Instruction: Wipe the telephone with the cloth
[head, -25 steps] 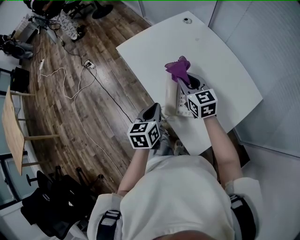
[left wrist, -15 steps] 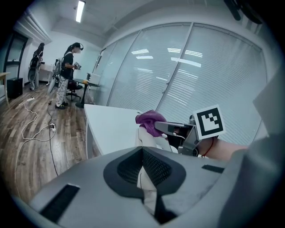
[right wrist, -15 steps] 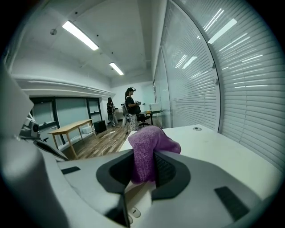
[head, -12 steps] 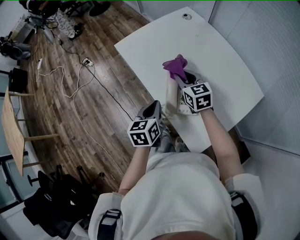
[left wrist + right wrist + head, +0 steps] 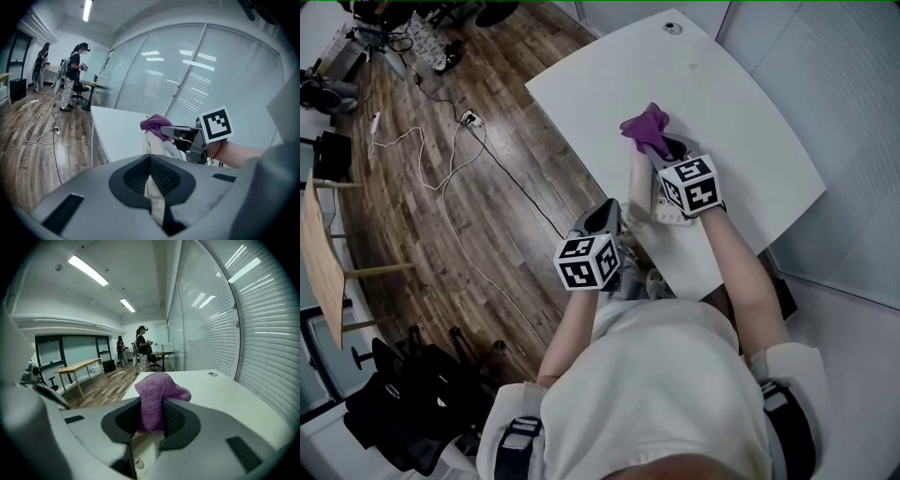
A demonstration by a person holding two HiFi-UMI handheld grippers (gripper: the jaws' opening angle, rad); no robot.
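Note:
A white telephone (image 5: 673, 208) lies near the front edge of the white table (image 5: 741, 122). Its long white handset (image 5: 638, 183) stands lifted off the base, and my left gripper (image 5: 618, 226) is shut on its near end. In the left gripper view the handset (image 5: 153, 146) runs from between the pads of that gripper (image 5: 151, 177) up to the purple cloth (image 5: 155, 124). My right gripper (image 5: 660, 150) is shut on the purple cloth (image 5: 644, 124) and holds it against the handset's far end. The cloth (image 5: 157, 390) bulges out between that gripper's (image 5: 151, 417) jaws, with phone keys just below.
A cable grommet (image 5: 673, 27) sits at the table's far end. Left of the table, cables and a power strip (image 5: 471, 119) lie on the wooden floor. A blinded glass wall (image 5: 220, 319) borders the table's right side. People (image 5: 75, 70) stand far off across the room.
My right gripper has slid the cloth away from me along the handset, toward its far end. The left gripper has kept its place and its hold.

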